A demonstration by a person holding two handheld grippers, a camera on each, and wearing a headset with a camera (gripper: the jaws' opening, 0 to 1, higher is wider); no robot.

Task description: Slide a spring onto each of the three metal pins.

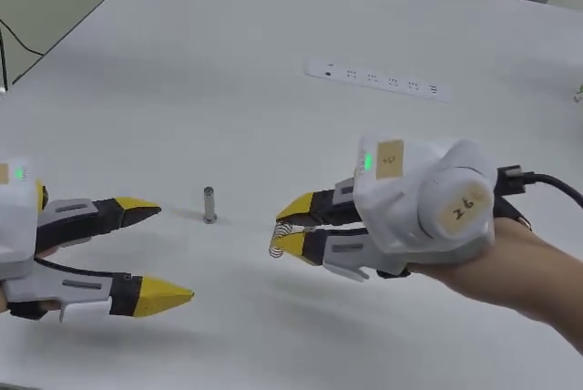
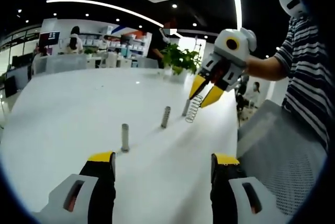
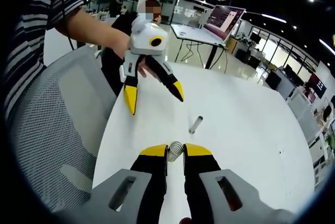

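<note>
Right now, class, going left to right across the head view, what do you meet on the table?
left gripper → pin → right gripper, shut on a spring

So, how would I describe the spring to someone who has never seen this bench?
On the white table, find the right gripper, the one whose jaws are nearly closed. The spring is pinched between its yellow tips. Unlike the solid metal pin standing upright nearby, it is a thin coil of wire held in the jaws.
</note>
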